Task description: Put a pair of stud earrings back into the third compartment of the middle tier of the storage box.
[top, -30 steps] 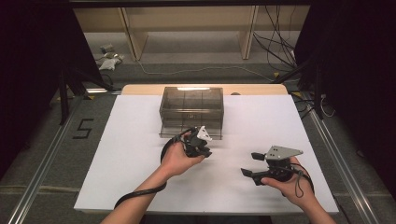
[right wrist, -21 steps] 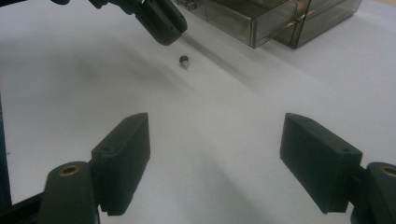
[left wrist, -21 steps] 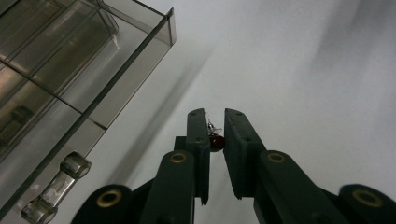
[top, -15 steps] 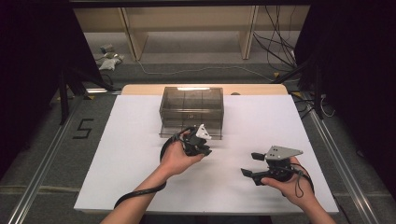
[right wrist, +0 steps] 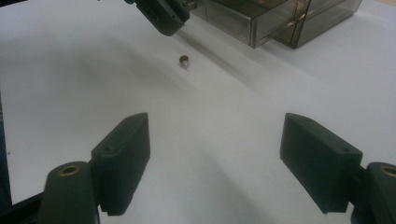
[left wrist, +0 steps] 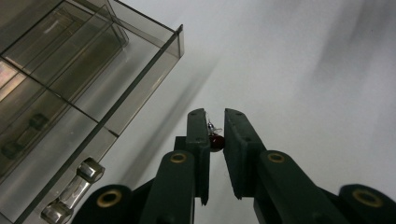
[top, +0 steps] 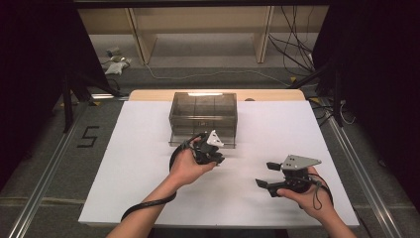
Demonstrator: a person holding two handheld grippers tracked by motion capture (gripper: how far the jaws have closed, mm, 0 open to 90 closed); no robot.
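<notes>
white table (top: 148, 148), floor marking "5" (top: 89, 136)

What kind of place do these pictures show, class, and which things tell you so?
Probably a lab recording station: a white-covered table with a clear drawer box, loose cables on the floor behind, and a taped "5" beside it.

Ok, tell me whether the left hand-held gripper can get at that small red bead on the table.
Probably yes: the left hand-held gripper hangs right over the red bead, jaws slightly parted, with nothing between them and it.
</notes>
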